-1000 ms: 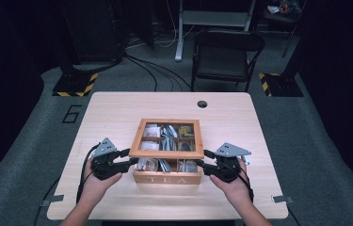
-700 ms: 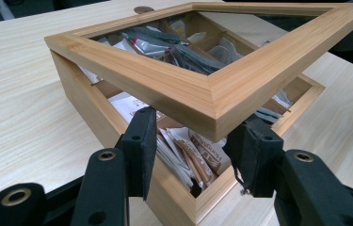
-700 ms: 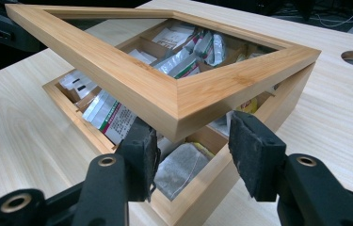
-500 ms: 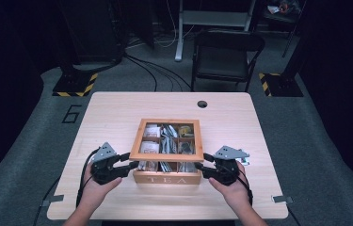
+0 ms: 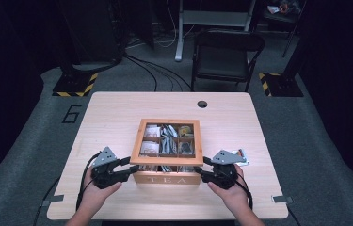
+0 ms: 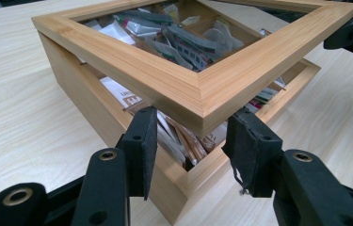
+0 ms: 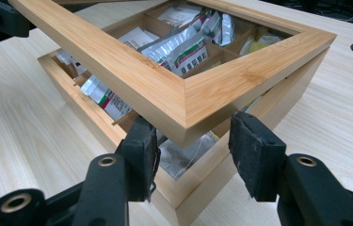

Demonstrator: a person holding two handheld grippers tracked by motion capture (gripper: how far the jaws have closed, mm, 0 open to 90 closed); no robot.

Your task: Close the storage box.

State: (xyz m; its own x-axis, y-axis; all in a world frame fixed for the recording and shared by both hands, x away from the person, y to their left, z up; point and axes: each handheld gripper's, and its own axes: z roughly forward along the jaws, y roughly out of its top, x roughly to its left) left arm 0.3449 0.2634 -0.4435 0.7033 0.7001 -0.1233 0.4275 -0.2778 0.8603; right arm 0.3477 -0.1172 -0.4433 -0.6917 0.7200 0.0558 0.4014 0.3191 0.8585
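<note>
A wooden tea box (image 5: 167,179) marked TEA stands at the table's near middle, with several tea bags (image 5: 167,139) in its compartments. Its windowed lid (image 5: 167,161) is tilted up at the front, leaving a gap above the base. My left gripper (image 5: 129,168) is clamped on the lid's front left corner, my right gripper (image 5: 201,169) on the front right corner. In the left gripper view the pads (image 6: 141,141) straddle the lid corner (image 6: 197,89) above the box wall (image 6: 94,117). The right gripper view shows the same hold on its lid corner (image 7: 183,94).
The light wooden table (image 5: 117,122) has a round cable hole (image 5: 202,104) at the back. A small white item (image 5: 241,157) lies beside the right hand. A black chair (image 5: 226,52) stands behind the table, and cables run across the floor.
The lid's front edge has come up a little from the box. Both hands have shifted slightly toward the table's near edge.
</note>
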